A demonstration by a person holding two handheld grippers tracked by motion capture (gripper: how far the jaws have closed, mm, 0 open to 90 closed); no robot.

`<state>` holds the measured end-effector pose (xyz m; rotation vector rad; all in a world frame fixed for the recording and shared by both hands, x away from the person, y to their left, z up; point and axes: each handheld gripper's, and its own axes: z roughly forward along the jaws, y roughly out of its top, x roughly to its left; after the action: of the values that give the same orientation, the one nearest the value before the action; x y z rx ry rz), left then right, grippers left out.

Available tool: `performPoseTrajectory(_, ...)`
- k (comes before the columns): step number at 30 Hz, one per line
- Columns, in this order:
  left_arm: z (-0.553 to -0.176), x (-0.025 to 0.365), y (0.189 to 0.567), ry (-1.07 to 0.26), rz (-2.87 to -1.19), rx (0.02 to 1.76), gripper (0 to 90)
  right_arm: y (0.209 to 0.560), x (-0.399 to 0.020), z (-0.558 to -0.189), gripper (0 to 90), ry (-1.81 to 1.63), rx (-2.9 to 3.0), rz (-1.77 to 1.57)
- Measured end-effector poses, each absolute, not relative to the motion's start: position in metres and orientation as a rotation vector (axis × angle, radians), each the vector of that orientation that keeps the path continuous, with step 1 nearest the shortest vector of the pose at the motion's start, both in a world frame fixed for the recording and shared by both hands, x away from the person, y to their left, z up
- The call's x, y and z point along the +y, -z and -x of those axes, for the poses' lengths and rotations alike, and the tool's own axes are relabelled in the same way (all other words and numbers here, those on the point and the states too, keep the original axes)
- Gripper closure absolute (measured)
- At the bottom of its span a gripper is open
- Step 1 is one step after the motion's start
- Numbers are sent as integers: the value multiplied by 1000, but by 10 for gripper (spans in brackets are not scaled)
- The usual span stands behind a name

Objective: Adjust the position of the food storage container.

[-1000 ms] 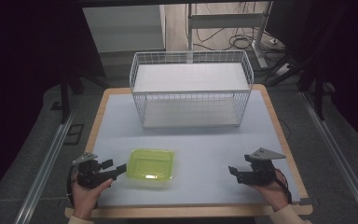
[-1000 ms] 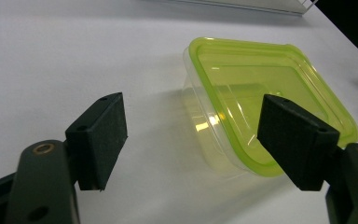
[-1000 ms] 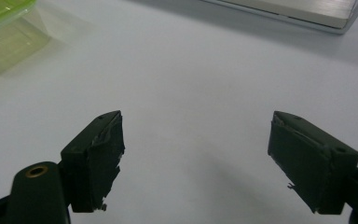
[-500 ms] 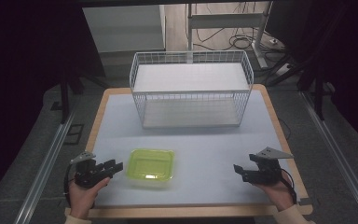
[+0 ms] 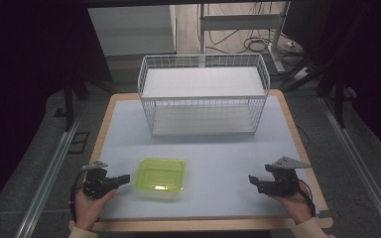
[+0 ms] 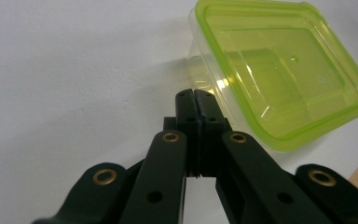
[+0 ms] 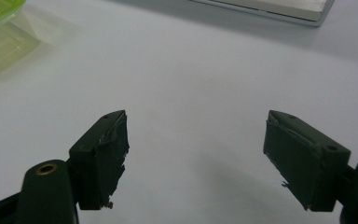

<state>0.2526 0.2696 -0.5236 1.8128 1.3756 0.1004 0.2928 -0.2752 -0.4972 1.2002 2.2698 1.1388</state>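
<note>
Translucent lime-green plastic makes up the shallow rectangular food container (image 5: 160, 176), which sits on the pale table (image 5: 218, 148) near its front edge, left of centre. It looks empty and has a raised lip running around the top and rounded corners. A white wire basket (image 5: 203, 94) stands well apart from it at the far side of the table.

The left claw (image 5: 125, 178) lies just beside the container's left edge, pointing at it. Its jaws have just been closing and now meet with nothing between them; in the left gripper view the tips (image 6: 195, 100) stop just short of the container's (image 6: 279, 70) clear side wall. The right claw (image 5: 252, 180) rests well apart on the right side of the table, its jaws spread wide over bare surface, as the right gripper view (image 7: 196, 158) shows.

The container is probably very light and thin-walled, so it may flex if squeezed and slide on the smooth table when nudged. The glossy plastic is likely slippery. The protruding rim seems the best place to take hold, one jaw above and one beneath.
</note>
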Motion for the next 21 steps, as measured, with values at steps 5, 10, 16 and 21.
performPoseTrajectory(5,-258,260,527,-81,-1863,1356,900,498,-275,-293,219,-1140,2274,-1202)
performPoseTrajectory(10,-263,254,528,-78,-1891,1349,900,498,-275,-293,220,-1137,2271,-1202)
performPoseTrajectory(16,-267,249,528,-57,-1899,1331,900,498,-274,-293,220,-1136,2274,-1202)
performPoseTrajectory(21,-269,241,529,-45,-1922,1312,900,498,-273,-293,220,-1136,2272,-1198)
